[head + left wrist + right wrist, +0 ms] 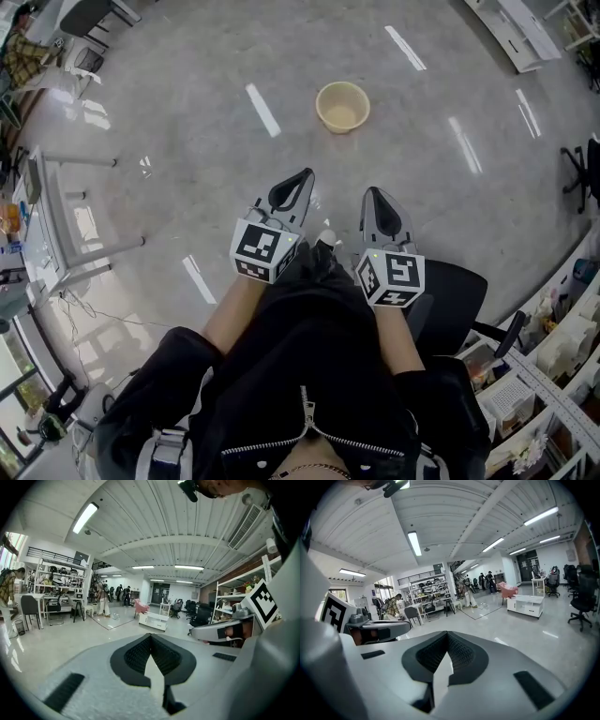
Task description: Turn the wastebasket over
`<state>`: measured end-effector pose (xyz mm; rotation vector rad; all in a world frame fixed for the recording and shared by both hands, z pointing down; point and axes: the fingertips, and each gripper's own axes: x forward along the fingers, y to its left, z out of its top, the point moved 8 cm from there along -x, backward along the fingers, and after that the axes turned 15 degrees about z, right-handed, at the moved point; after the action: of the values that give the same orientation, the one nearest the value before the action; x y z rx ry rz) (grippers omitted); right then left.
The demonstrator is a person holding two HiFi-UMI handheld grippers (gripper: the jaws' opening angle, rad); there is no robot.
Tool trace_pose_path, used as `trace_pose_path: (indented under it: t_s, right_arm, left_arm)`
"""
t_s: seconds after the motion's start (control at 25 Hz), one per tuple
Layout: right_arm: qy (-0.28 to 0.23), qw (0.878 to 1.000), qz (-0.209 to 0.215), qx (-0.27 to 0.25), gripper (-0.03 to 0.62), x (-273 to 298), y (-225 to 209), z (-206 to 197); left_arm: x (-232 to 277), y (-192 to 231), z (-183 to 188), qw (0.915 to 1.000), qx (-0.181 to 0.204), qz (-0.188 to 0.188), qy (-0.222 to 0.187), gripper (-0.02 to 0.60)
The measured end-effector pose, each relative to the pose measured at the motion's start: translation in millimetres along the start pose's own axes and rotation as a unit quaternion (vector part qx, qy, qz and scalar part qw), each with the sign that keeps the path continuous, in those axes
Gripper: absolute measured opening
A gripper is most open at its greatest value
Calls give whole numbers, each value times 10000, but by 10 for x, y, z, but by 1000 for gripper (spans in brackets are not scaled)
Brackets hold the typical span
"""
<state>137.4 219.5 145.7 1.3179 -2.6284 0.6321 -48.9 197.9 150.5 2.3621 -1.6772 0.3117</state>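
- Plainly, the small round cream-coloured plastic wastebasket [343, 108] stands upright, mouth up, on the glossy grey polished floor [187, 122]. It is alone there and well ahead of both grippers.
- The left gripper [302, 178] has its jaws pressed together with nothing between them. Its own view [151, 637] shows the ribbed black pads meeting at the tip and only the room beyond.
- The right gripper [377, 195] is likewise closed and empty, its pads [446, 633] meeting in the same way. The two grippers are side by side in front of the person's black jacket.
- Neither gripper view shows the wastebasket.
- As for contents, the head view looks into the basket's open mouth and shows only bare pale walls and bottom, so it appears empty. Turning it over should therefore spill nothing.
- It looks light and thin-walled, probably with some give under a squeeze, and smooth enough to slip. On this shiny floor a push would likely make it slide rather than tip.
- The rim seems the best place to grip, one jaw inside the wall and one outside. Both grippers must open first, and a hold on opposite sides of the rim would give control of the flip.
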Motion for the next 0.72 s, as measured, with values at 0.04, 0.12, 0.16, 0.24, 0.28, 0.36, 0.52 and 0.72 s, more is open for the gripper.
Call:
trace_pose_path:
  t_s: [0.04,0.12,0.16,0.24,0.28,0.36,0.52,0.72]
  right_arm:
    - [21,10000,13,9,9,29,-9,4]
    - [80,10000,48,24,9,99,-19,7]
    - [104,9999,58,31,9,134,-28,12]
    - [122,9999,51,37,9,208,-56,35]
    - [121,9999,33,38,9,253,-74,53]
    - [115,9999,-20,35,9,366,-120,97]
    - [145,9998,-114,52,9,648,-304,197]
    - [199,9996,-205,53,9,1197,-525,485]
  left_arm:
    - [23,17,7,10000,-8,21,10,3]
    - [70,75,22,10000,-25,71,29,3]
    - [98,112,29,9999,-41,96,35,3]
    - [175,209,39,9998,-112,133,36,3]
    - [223,271,46,9998,-150,152,34,3]
    - [346,401,64,9997,-172,180,42,3]
    - [723,547,132,9998,-190,89,40,3]
    - [1294,799,340,9994,-308,-180,5,3]
